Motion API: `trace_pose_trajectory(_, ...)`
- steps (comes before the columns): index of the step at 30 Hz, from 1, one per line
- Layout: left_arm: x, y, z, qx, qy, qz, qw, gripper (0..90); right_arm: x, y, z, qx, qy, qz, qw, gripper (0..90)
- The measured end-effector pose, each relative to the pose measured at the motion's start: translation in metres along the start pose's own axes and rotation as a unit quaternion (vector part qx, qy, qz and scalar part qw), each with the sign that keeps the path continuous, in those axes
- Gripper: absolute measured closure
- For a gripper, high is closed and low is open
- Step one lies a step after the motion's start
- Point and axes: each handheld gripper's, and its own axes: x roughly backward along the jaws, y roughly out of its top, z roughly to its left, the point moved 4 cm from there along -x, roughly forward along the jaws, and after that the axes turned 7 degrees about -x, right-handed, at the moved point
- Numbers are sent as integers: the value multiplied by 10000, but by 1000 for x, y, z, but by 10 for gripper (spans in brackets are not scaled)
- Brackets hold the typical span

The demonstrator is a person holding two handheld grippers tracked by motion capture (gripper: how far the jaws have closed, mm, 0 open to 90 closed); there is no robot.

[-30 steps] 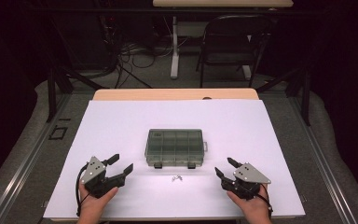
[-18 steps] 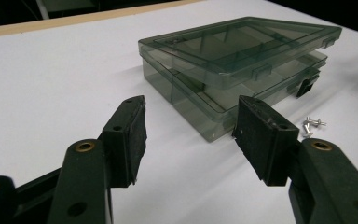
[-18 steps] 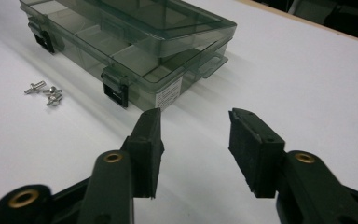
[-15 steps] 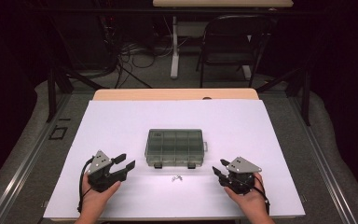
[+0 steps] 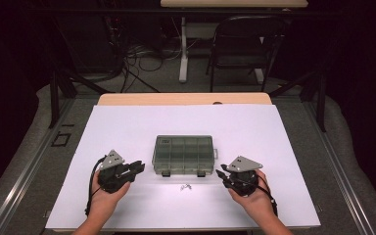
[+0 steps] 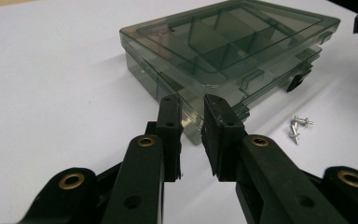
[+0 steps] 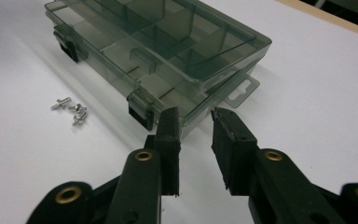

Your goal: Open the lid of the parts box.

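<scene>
We see a see-through grey box (image 5: pixel 183 154) with its lid shut, lying flat in the middle of the white table (image 5: pixel 127 122), a bit nearer to the front edge. Inside it there are little walls that make many small rooms. Two dark clips sit on the side of the box that faces the front edge.

A few tiny silver screws (image 5: pixel 184 186) lie on the table just in front of the box, between our two hands.

Our left gripper (image 5: pixel 136 167) is near the front left corner of the box. Its two black jaws are a little bit apart, with nothing between them. In the left gripper view the tips are right by the box corner, but we cannot tell if they touch it.

Our right gripper (image 5: pixel 220 174) is near the front right corner of the box. Its jaws are a little apart too, and they hold nothing.
</scene>
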Motion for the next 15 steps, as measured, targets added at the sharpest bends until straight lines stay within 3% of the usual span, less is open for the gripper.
trace_pose_trajectory(11,-13,0,0,-26,-68,301,9995,899,-12,0,-2,-225,151,135,9995,886)
trace_pose_trajectory(15,-16,-1,1,111,-151,330,9993,900,-16,1,-5,-459,334,123,9983,900)
